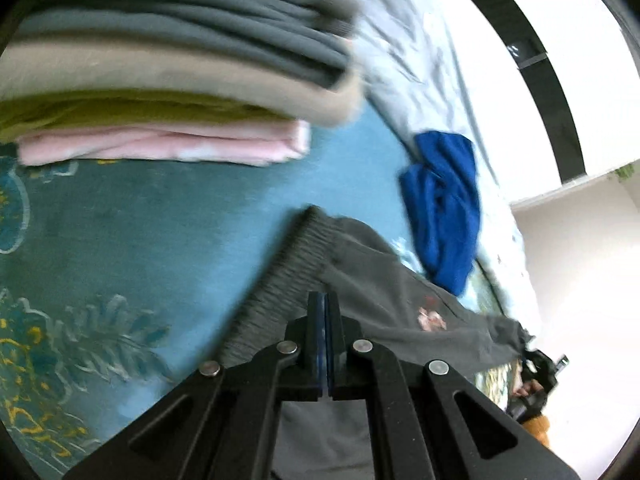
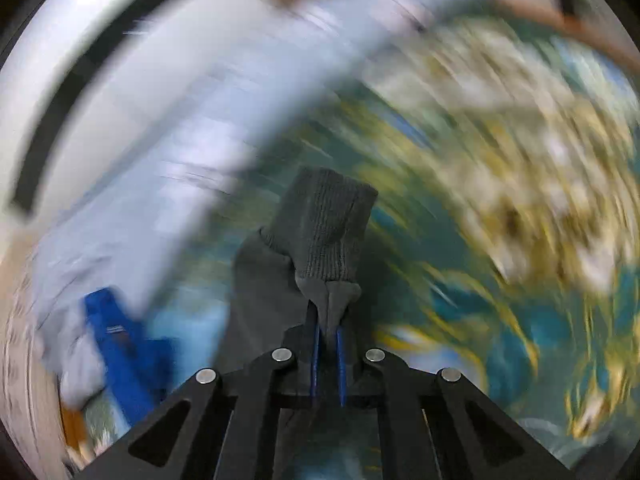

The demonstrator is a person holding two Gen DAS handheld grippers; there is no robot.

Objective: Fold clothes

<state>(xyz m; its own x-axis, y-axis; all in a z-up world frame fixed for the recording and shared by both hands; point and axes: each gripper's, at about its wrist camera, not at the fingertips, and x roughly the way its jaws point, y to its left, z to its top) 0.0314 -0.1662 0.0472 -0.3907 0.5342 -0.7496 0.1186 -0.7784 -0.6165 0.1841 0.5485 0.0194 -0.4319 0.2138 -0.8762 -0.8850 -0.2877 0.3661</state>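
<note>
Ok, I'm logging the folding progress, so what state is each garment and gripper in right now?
Left gripper: shut on the dark grey garment.
Right gripper: shut on the garment's ribbed cuff.
Dark grey garment: unfolded, stretched between the grippers.
Blue garment: crumpled, unfolded.
Stack of clothes: folded, piled.

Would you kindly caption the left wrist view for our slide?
Left tool shut on dark grey ribbed-waistband garment over teal floral rug, beside stacked folded clothes.
</note>
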